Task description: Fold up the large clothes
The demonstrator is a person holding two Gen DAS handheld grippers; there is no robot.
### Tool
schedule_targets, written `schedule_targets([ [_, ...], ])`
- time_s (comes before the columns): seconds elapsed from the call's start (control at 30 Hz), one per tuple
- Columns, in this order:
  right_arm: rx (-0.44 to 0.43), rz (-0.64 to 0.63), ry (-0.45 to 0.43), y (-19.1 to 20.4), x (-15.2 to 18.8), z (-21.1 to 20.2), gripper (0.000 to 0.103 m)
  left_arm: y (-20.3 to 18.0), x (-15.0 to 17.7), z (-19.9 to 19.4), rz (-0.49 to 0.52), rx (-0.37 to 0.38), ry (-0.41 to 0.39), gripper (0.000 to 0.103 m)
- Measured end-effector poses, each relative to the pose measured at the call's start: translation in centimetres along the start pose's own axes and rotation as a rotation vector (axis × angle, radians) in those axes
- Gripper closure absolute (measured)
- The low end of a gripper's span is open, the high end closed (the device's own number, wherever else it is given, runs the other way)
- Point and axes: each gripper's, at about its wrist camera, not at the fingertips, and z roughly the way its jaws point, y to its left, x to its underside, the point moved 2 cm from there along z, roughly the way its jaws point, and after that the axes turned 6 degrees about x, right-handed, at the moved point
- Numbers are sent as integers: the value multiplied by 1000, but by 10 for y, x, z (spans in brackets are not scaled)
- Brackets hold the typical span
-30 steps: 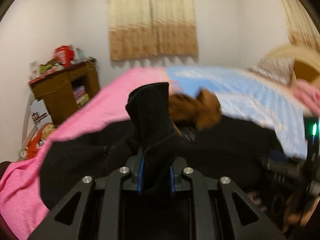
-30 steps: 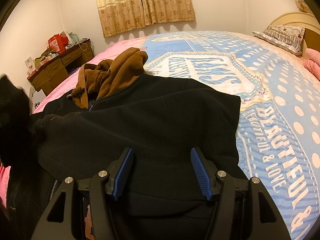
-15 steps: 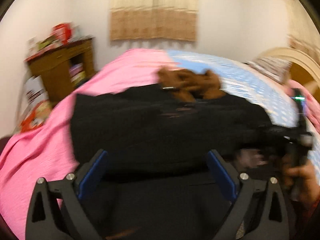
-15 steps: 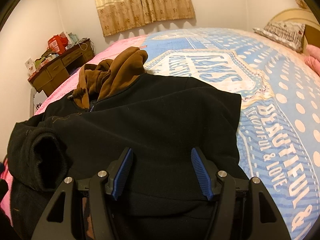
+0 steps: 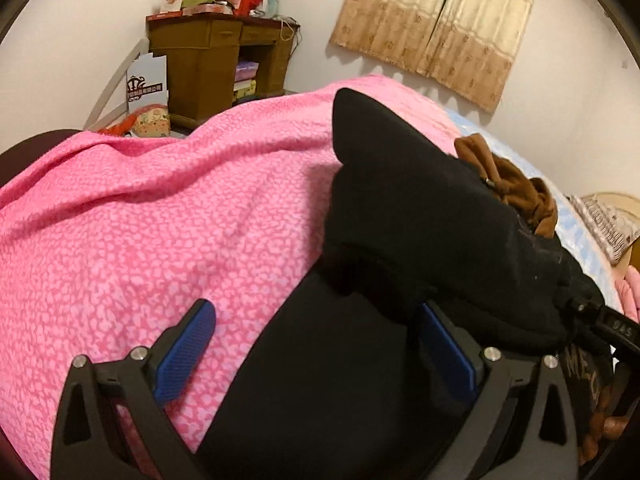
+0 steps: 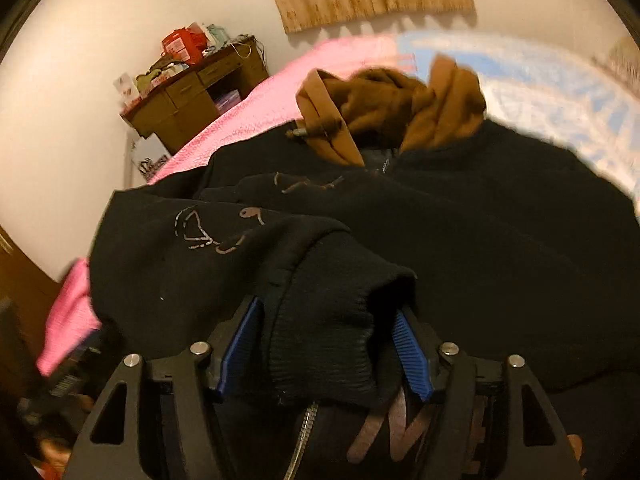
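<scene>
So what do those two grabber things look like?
Both are black plastic frames with triangle-shaped holes and shiny silver screws. The left gripper and the right gripper each have two fingers lined with bright blue ribbed pads. The right one's body, seen from the left camera, carries small pale digits.

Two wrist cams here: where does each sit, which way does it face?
Left wrist: behind the open left claw, angled down over the pink blanket and black jacket.
Right wrist: behind the right claw, its jaws around the jacket's ribbed cuff.
Shared: jacket, brown hood, wooden desk, curtain.
</scene>
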Motion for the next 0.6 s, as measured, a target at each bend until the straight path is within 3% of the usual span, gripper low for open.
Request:
schedule_targets([
  [0.1, -27, -14, -41, 9, -9, -21, 85, -3, 3, -2, 7, -9, -5, 0],
  [0.23, -82, 34, -173, 3, -29, -77, 86, -3, 2, 1, 7, -50, 10, 0],
  [0.37, -70, 35, -274, -8, -34, -133, 86, -8, 1, 6, 15, -108, 33, 0],
  [0.47, -53, 63, -244, -28, -24, -142, 86, -12, -1, 11, 15, -165, 60, 0],
  [0.53, 30, 52, -208, -43, -11, -129, 86, -15, -4, 16, 11, -210, 93, 0],
  [0.6, 51, 95, -148, -61, 2, -107, 86, -19, -12, 20, -9, -216, 112, 0],
])
